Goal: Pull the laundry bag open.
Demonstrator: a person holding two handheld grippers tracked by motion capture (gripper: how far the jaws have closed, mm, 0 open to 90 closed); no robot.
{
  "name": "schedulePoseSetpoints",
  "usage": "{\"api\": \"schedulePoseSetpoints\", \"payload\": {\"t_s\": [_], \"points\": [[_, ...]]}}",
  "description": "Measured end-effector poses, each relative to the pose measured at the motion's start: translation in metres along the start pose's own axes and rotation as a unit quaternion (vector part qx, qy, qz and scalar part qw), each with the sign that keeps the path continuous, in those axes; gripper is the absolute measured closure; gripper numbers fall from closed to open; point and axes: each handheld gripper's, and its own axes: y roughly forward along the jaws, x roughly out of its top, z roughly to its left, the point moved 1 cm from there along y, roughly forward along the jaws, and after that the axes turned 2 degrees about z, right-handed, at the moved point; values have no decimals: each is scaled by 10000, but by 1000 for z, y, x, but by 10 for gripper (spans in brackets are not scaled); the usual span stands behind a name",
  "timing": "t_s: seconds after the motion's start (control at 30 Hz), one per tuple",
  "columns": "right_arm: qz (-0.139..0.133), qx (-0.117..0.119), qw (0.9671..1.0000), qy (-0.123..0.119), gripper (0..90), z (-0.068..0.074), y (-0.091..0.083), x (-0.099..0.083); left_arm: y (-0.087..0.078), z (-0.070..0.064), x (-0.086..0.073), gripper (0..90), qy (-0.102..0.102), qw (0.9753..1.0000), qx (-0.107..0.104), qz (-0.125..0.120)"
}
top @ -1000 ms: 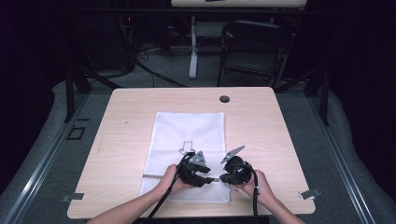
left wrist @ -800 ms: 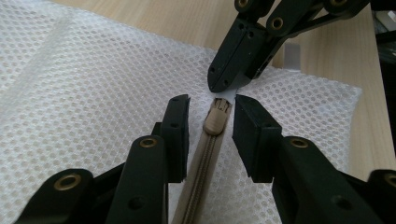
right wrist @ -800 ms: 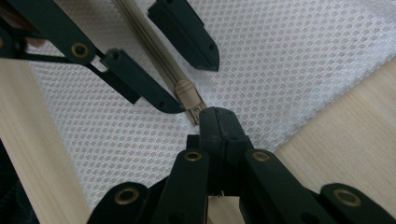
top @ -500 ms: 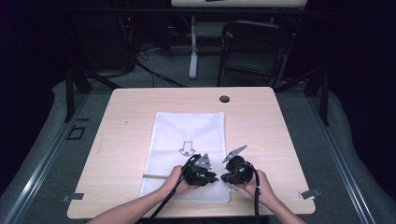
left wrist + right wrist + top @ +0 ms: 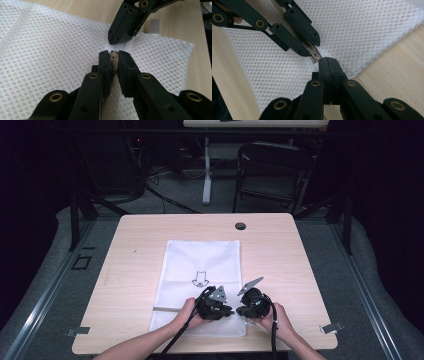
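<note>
Dark room, grey carpeted floor (image 5: 60,255), black folding chair (image 5: 272,172) behind the light wooden table (image 5: 145,232)

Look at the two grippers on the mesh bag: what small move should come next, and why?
Probably the left gripper should slide the zip pull along the zip, away from the right gripper. The left fingers are shut on the beige pull, and the right gripper pinches the mesh bag right beside it, seemingly anchoring the cloth. Which way opens the bag cannot be told.
</note>
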Motion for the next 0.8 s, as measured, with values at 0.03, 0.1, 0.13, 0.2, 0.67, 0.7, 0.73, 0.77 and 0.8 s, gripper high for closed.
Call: {"api": "schedulePoseSetpoints", "payload": {"t_s": [0.03,0.1,0.13,0.2,0.67,0.7,0.73,0.77,0.8], "points": [[13,-11,10000,0,900,0,0,0,-1,0,0,817,-6,10000,-12,37],[37,-26,10000,-20,900,1,0,0,0,0,-1,817,-55,9999,-90,-70],[-7,-23,10000,2,900,1,0,0,-1,0,0,817,-38,10000,-9,10],[0,-23,10000,-7,900,0,0,0,-1,0,0,818,-4,10000,-12,35],[-30,-3,10000,-18,900,0,0,-2,-1,0,0,819,12,9999,-135,1],[-24,-7,10000,-15,900,0,0,-2,-2,0,-1,819,-1,9999,-138,6],[-37,-5,10000,-43,900,1,0,-2,-2,0,-1,819,4,9999,-143,13],[-23,-21,10000,-60,900,0,0,-2,-2,-1,0,819,29,9999,-98,-5],[-123,15,9999,60,900,0,1,-3,-2,-1,0,819,33,9999,-139,22]]}}
